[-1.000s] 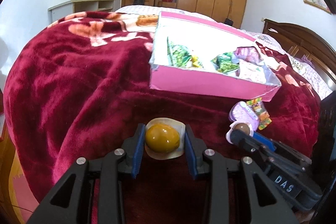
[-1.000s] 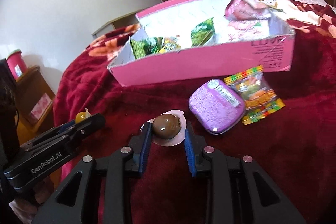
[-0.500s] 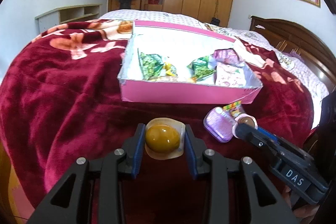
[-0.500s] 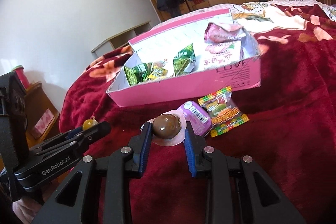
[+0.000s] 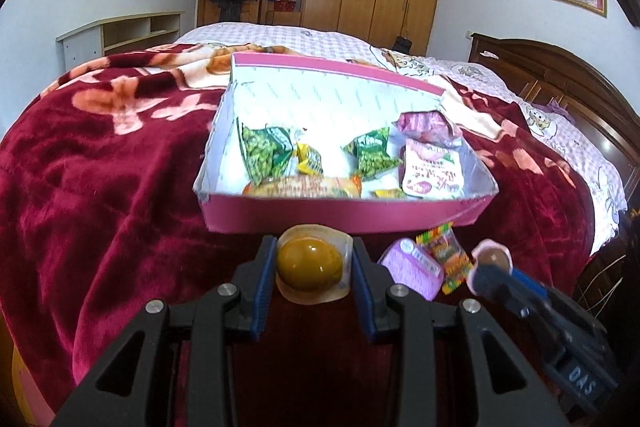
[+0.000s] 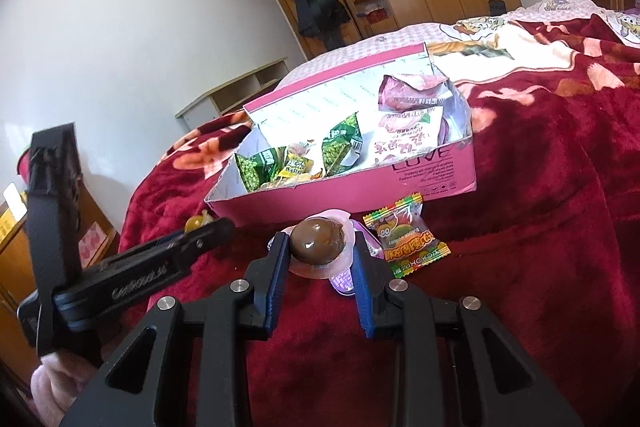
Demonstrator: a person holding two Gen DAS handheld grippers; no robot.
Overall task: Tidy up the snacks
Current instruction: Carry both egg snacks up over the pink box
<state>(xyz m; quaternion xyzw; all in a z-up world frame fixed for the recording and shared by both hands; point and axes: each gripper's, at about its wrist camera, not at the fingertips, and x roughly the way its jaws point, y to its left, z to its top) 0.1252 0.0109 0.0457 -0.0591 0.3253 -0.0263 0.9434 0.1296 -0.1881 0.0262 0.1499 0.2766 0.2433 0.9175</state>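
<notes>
I have the left gripper pinching a yellow jelly cup across its dome, and the right gripper pinching a brown one the same way. Both are held above the red blanket, just short of the near wall of the pink box.

The box already holds green pea packets and pink pouches. A purple tin and a gummy packet lie on the blanket beside the box, outside it.

I judge these cups light and stiff at the dome, but smooth and rounded, so they could squirt out of the blue pads if I squeeze harder. The thin flange around each looks floppy and gives no real purchase. A grip low on the dome, close to the flange, seems safest. The gummy packet should be soft and crinkly, best taken by an edge; the tin looks rigid and slick, best taken across its narrow width.
</notes>
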